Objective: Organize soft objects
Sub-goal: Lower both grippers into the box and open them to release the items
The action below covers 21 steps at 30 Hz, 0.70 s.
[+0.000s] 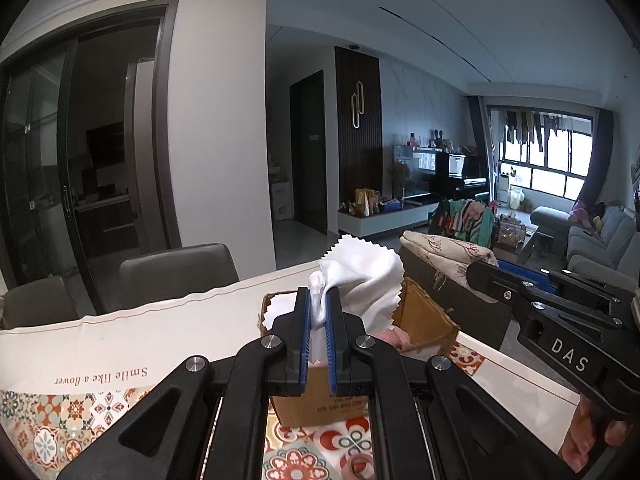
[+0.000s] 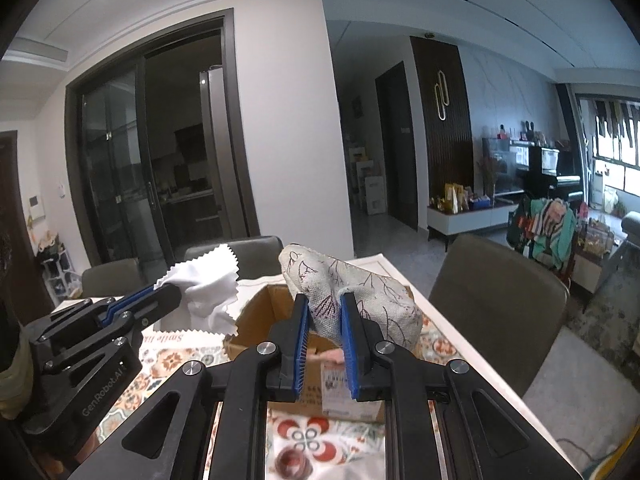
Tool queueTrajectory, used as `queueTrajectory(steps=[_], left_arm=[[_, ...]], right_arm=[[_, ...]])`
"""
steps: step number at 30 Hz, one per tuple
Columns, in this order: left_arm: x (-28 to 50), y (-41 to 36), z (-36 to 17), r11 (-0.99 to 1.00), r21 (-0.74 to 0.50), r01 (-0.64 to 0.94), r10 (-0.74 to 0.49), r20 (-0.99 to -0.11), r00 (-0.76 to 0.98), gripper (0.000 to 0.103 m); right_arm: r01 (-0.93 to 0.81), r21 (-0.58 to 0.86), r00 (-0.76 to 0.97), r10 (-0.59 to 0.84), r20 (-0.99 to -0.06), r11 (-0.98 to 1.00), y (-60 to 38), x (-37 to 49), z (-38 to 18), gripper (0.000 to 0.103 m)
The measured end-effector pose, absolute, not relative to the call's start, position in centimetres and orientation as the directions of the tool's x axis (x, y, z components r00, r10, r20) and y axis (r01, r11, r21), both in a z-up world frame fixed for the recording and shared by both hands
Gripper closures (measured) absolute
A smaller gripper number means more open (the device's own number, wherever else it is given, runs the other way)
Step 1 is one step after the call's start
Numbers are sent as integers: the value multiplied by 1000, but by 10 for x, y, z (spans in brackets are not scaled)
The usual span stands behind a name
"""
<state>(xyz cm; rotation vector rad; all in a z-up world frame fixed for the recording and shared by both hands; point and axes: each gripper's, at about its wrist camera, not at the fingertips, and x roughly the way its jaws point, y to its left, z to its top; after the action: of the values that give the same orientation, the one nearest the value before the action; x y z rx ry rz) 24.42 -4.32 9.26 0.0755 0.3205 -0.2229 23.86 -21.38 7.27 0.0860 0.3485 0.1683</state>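
A white cloth point(image 2: 208, 296) hung at ten o'clock, pinched in the left gripper point(image 2: 170, 294) above the cardboard box point(image 2: 256, 320). At centre, the right gripper point(image 2: 325, 320) clamped a printed pouch point(image 2: 360, 292), perhaps a mitt.

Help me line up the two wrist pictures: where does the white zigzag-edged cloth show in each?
Left wrist view: white cloth at centre, pinched in the left tongs, above the cardboard box.
Right wrist view: the cloth sits left of centre, at the tip of the left tongs.
Shared landmark: the cardboard box below it.
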Motion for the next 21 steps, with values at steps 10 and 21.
queueTrajectory(steps=[10,21], left_arm=[[283,-49,85,974,65,217,-183,-334,925,94],[324,-53,69,972,45,231,-196,-392,899,94]], right_arm=[[-161,103,923,187,-336,982,-216,270,69,86],[-166,83,900,185,-395,983,-211,311,51,86]])
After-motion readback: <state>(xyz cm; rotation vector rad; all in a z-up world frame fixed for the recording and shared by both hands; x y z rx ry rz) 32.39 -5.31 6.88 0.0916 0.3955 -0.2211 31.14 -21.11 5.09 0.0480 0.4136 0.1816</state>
